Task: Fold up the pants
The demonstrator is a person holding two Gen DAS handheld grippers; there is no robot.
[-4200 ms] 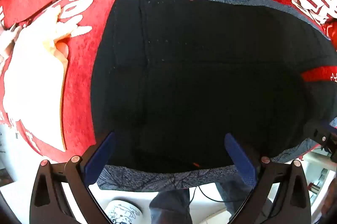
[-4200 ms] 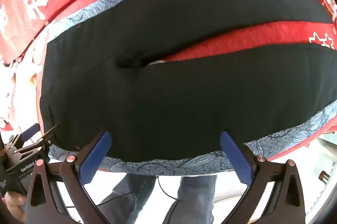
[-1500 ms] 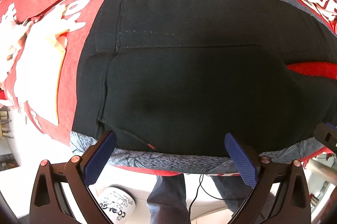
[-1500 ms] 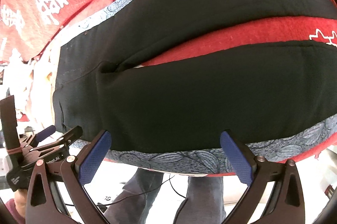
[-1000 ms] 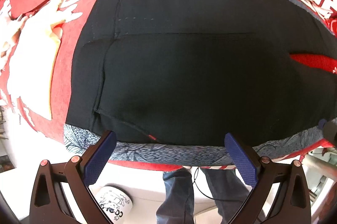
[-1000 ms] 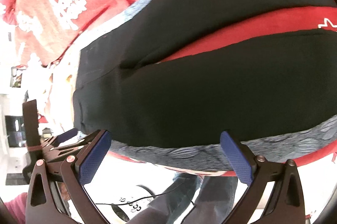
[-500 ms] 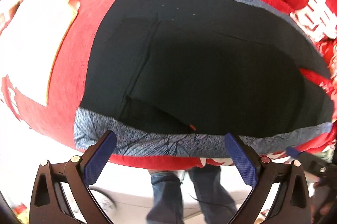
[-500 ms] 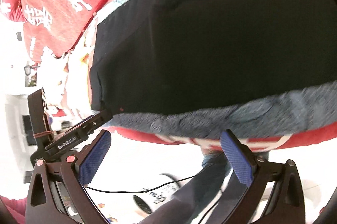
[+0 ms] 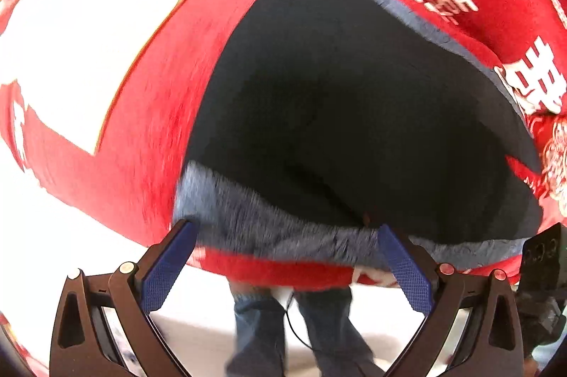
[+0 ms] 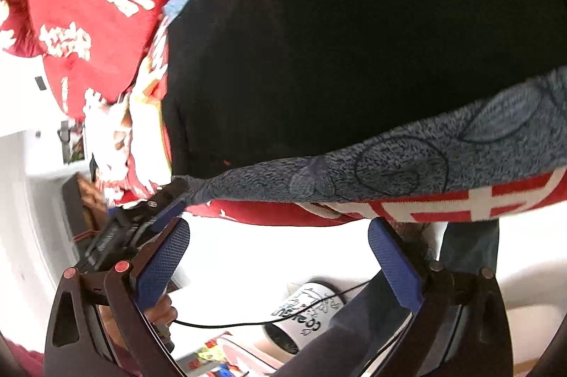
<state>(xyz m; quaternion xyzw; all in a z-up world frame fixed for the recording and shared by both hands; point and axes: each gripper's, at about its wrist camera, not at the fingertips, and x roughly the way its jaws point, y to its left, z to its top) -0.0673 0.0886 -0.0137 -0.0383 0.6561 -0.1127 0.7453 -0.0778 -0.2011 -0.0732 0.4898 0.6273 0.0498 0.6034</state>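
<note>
Black pants [image 9: 354,114] flat on a red blanket [image 9: 117,143], just ahead of the left gripper [image 9: 283,256] fingers, spread wide, holding nothing. Right gripper [image 10: 280,256] fingers wide open too, below the pants' grey patterned side stripe [image 10: 389,164].

**Surroundings: bed, floor, lighting**

I face a bed covered by a red blanket [image 9: 117,164] printed with white characters. Below its edge, the pale floor [image 10: 248,256] is brightly lit, overexposed. A white patterned bin [image 10: 304,316] stands there.
</note>
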